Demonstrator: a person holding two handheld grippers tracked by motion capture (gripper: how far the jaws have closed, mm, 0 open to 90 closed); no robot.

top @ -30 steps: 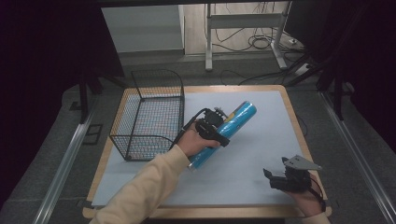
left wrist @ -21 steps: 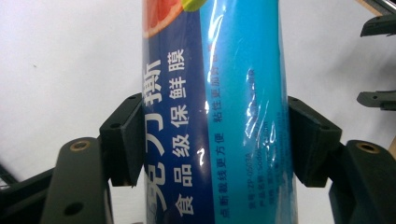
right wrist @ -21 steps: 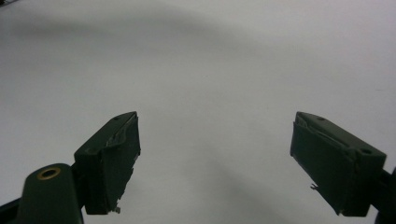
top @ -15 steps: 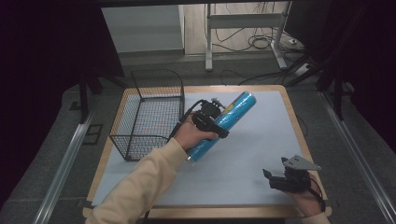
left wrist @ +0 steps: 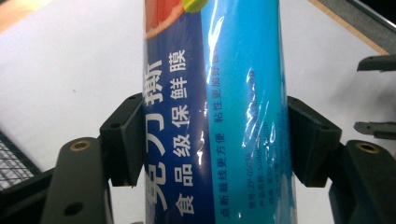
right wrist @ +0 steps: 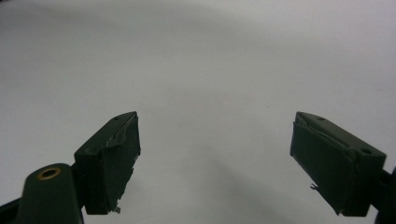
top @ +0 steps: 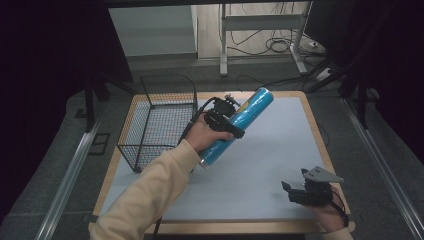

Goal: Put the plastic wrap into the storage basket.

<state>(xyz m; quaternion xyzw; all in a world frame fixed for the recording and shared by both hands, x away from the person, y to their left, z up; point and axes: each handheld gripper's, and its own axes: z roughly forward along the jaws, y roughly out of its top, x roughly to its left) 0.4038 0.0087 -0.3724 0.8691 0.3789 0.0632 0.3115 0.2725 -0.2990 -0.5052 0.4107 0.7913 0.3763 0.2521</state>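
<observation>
A long blue tube of cling film [top: 240, 125] with white printed characters is held tilted above the white table mat, its far end pointing up and right. My left gripper [top: 225, 117] is shut on the tube's middle; in the left gripper view both black pads [left wrist: 125, 140] press the blue tube [left wrist: 219, 116] from either side. My right gripper [top: 300, 192] rests near the table's front right corner. In the right gripper view that gripper [right wrist: 215, 163] stands open over bare mat with nothing between its jaws.
A black wire basket [top: 157, 117] stands on the table's left side, just left of the held tube. The white mat [top: 280, 145] lies on a wooden-edged table [top: 320, 135]. Metal rails run along both sides, and a desk frame with cables stands beyond the far edge.
My left gripper has lifted the blue tube and carried it slightly toward the basket. The right gripper has stayed where it was.
</observation>
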